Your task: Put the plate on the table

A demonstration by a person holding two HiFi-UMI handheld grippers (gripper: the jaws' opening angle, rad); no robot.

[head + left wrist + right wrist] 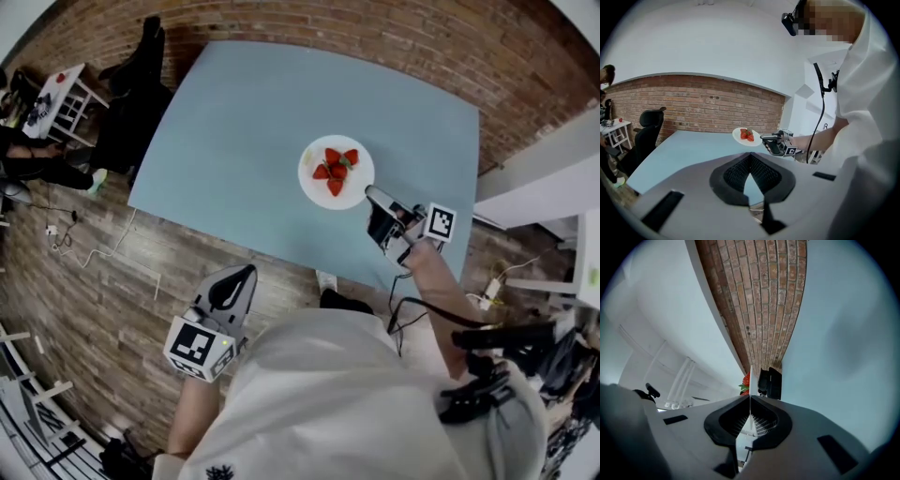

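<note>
A white plate (pixel 310 174) carrying several strawberries (pixel 336 169) hangs over the near right part of the light blue table (pixel 234 122). My right gripper (pixel 375 199) is shut on its near rim. In the right gripper view the plate (pixel 750 380) shows edge-on between the jaws, with a strawberry (pixel 746 379) beside it. From the left gripper view the plate (pixel 738 136) seems to float slightly above the table (pixel 679 150), level, with the right gripper (pixel 765 139) at its side. My left gripper (pixel 231 285) is off the table's near edge over the floor, shut on nothing.
A black office chair (pixel 141 84) stands at the table's far left corner, with a small white side table (pixel 58 101) beyond it. A brick wall (pixel 703 101) runs behind the table. White furniture (pixel 548 169) stands on the right, and cables (pixel 84 248) lie on the wooden floor.
</note>
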